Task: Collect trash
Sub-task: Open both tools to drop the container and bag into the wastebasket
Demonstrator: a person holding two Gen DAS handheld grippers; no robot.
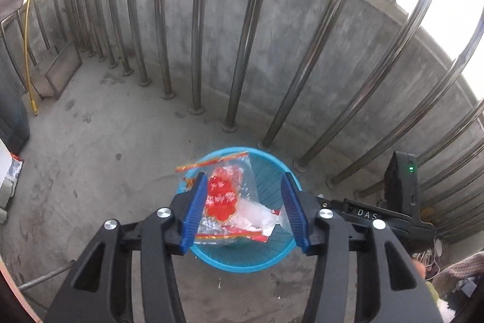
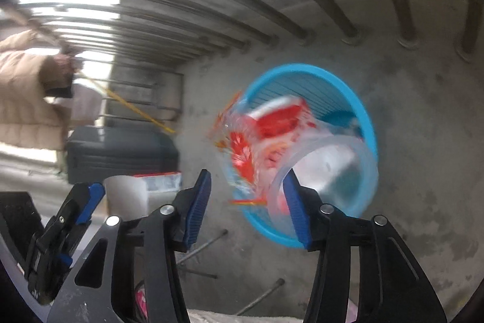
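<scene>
Much of what my right camera gives is smeared: the clear plastic cup [image 2: 320, 168] and the red-printed plastic bag [image 2: 263, 138] blur into each other over the mouth of the blue basket [image 2: 367, 123], and I cannot tell whether either has come to rest or is in mid-air. The cup's far end is lost in glare, and the basket's near rim is cut by my own right finger [image 2: 295, 208]. At the left edge of that view only a padded beige sleeve [image 2: 24, 93] of the person shows.

From my left camera the picture is sharp. The basket [image 1: 242, 261] stands on the concrete floor [image 1: 90, 165] just before the steel railing bars [image 1: 196, 50], and the bag [image 1: 230, 196] lies crumpled across its opening, one corner hanging over the far-left rim. It is transparent film with red printing and orange-striped edges; the print is too crumpled to read. The cup I cannot pick out here.

My left gripper [image 1: 245, 209] hangs over the basket with its blue pads spread; the bag sits below the gap, and whether the left pad brushes it I cannot say. My right gripper [image 2: 248, 209] is likewise spread, nothing pinched, though the cup's rim shows right by its right pad.
</scene>
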